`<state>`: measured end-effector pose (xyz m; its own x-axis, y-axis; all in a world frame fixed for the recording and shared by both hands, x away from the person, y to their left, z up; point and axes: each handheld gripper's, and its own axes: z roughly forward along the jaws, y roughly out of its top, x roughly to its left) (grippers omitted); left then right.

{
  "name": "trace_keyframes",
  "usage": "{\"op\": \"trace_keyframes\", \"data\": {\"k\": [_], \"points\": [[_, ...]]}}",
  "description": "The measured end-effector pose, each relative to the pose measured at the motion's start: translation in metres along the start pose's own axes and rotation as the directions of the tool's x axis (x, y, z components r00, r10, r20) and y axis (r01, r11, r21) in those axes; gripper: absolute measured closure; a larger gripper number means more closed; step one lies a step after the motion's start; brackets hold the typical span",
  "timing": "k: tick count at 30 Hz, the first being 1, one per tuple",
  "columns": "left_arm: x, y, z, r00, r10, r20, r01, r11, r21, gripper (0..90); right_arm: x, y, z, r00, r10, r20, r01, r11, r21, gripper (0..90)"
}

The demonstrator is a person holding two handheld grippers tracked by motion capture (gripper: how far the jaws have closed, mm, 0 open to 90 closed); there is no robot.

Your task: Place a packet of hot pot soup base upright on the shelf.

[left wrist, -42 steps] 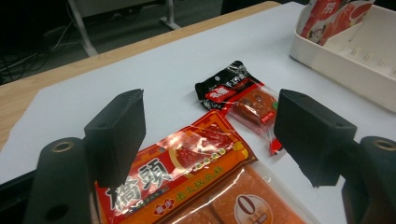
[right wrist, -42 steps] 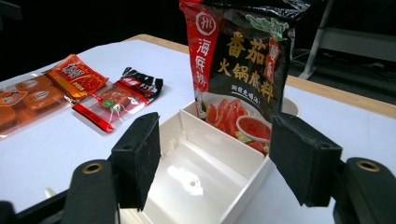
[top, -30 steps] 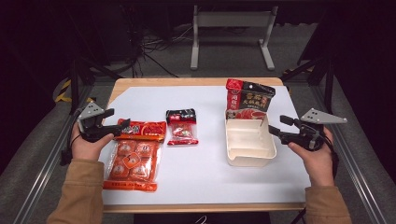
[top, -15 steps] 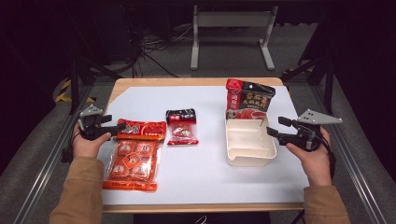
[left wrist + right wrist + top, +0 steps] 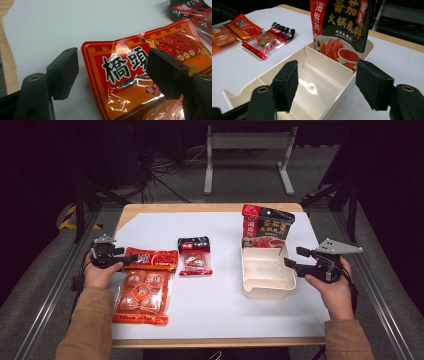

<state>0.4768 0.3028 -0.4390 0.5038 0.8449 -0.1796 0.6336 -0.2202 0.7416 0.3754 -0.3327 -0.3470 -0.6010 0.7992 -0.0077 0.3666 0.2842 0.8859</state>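
Observation:
A large orange-red snack packet (image 5: pixel 145 285) lies flat at the table's left. My left gripper (image 5: pixel 129 261) is low at its top left corner. In the left gripper view the packet (image 5: pixel 130 75) lies under the gap of the left gripper (image 5: pixel 112 72). The jaws have just been closing, but the pads stand apart from the packet, so it is open. My right gripper (image 5: pixel 294 261) hovers open at the right wall of a cream divided tray (image 5: pixel 265 292). Seen from the right gripper (image 5: pixel 332 85), the tray (image 5: pixel 317 82) lies just ahead. A dark sauce pouch (image 5: pixel 266 227) (image 5: pixel 342 22) stands in the tray's far compartment.
A small black-and-red packet (image 5: pixel 195 256) (image 5: pixel 274 35) lies at the middle of the white table cover (image 5: pixel 220 310). The wooden table edge (image 5: pixel 210 207) runs along the back. A metal stand (image 5: pixel 247 150) is on the floor beyond.
My left gripper has sunk toward the table at the orange-red packet's top corner, and its jaws have narrowed a little. The right gripper has kept still by the tray.

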Motion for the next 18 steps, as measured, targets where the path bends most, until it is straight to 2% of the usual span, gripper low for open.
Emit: {"op": "trace_keyframes", "data": {"k": [8, 11, 18], "points": [[0.004, -0.003, 0.010, 0.9997, -0.012, 0.023, 0.012, 0.9998, 0.017, 27.2, -0.001, -0.001, 0.001, 1.0000, 0.004, -0.004, -0.004, 1.000, 0.000, 34.9], [0.006, -0.004, 0.013, 0.9985, -0.027, 0.049, 0.025, 0.9993, 0.027, 27.7, -0.001, -0.002, 0.001, 0.9999, 0.008, -0.006, -0.008, 1.000, -0.001, 34.9], [0.008, -0.006, 0.015, 0.9960, -0.034, 0.083, 0.031, 0.9990, 0.031, 33.4, -0.001, -0.002, 0.001, 1.0000, 0.005, -0.008, -0.005, 1.000, -0.005, 34.9]]}}
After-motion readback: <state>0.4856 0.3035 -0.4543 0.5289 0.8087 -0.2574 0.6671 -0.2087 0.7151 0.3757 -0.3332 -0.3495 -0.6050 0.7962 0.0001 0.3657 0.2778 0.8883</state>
